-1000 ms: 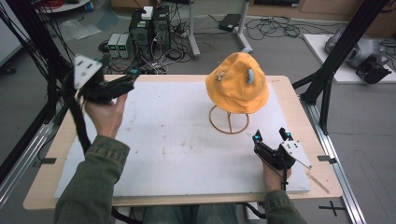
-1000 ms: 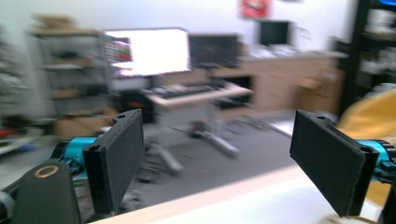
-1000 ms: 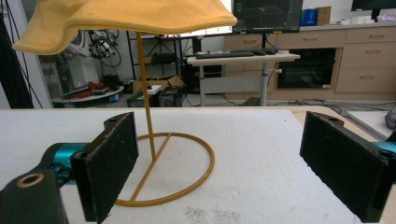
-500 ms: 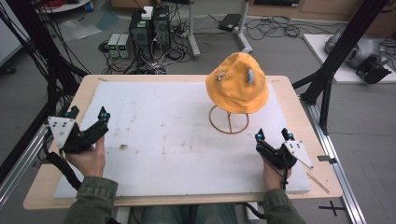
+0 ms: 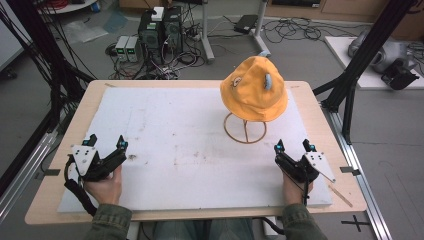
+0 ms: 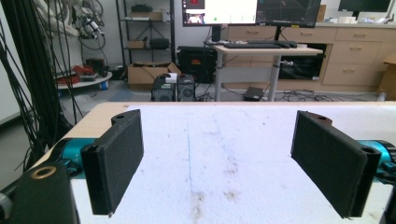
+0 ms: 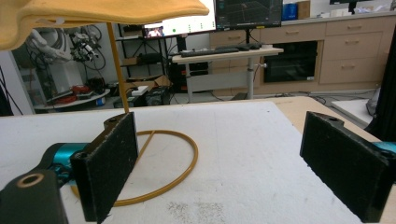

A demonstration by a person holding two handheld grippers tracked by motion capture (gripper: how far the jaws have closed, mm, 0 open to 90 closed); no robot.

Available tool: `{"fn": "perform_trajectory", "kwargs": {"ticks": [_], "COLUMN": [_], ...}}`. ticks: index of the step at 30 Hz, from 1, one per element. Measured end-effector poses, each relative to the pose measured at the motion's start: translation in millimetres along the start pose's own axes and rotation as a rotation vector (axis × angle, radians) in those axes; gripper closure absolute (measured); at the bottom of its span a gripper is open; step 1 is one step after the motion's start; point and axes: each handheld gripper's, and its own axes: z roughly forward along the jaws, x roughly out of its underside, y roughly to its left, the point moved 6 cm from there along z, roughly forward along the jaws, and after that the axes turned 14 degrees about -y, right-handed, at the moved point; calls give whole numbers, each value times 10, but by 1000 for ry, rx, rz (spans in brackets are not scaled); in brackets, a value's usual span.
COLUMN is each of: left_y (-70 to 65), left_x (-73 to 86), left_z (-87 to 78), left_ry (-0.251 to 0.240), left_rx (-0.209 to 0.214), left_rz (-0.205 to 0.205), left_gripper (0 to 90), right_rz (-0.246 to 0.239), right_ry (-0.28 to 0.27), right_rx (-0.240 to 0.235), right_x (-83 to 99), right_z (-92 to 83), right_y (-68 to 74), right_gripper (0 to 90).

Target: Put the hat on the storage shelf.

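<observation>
in the high view, the white board (image 5: 190, 145) covers most of the wooden table (image 5: 320, 125) in the middle of the frame. the left gripper (image 5: 106, 145) sits at the lower left, low over the board's near corner, held by a hand (image 5: 105, 186) that comes up from the bottom edge in a green sleeve (image 5: 107, 225). its jaws stand spread with nothing between them. the right gripper (image 5: 294, 147) sits at the lower right, near the board's near right corner, jaws likewise spread and empty, pointing up the frame. the yellow hat (image 5: 255, 90) is in the upper right of the board, perched on a thin wire stand (image 5: 245, 131) whose ring lies flat on the board. the hat is well apart from the left gripper and nearer the right one, up and a little left of it. computer boxes (image 5: 160, 30) and cables lie on the floor at the top of the frame.

in the left gripper view, the two black pads rise from the lower left and lower right, wide apart, with bare, stained white board between them. a desk with monitors (image 6: 252, 11) stands at the top centre.

in the right gripper view, the pads again stand wide apart and grip nothing. the hat's brim (image 7: 93, 14) hangs across the upper left of the frame, and the stand's upright rod comes down to the ring (image 7: 177, 158) on the board, just behind the left pad.
</observation>
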Motion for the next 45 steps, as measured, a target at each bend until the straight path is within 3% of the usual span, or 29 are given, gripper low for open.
{"fn": "perform_trajectory", "kwargs": {"ticks": [26,45], "left_y": [-39,4], "left_x": [28,70], "left_z": [-8,-39], "left_ry": [16,30], "left_rx": [4,10], "left_rz": [3,-19], "left_gripper": [174,174], "right_rz": [-10,-22], "right_ry": [3,23], "right_rx": [-36,-43], "right_x": [3,35], "right_z": [-22,-24], "right_y": [76,82], "right_gripper": [112,112]}}
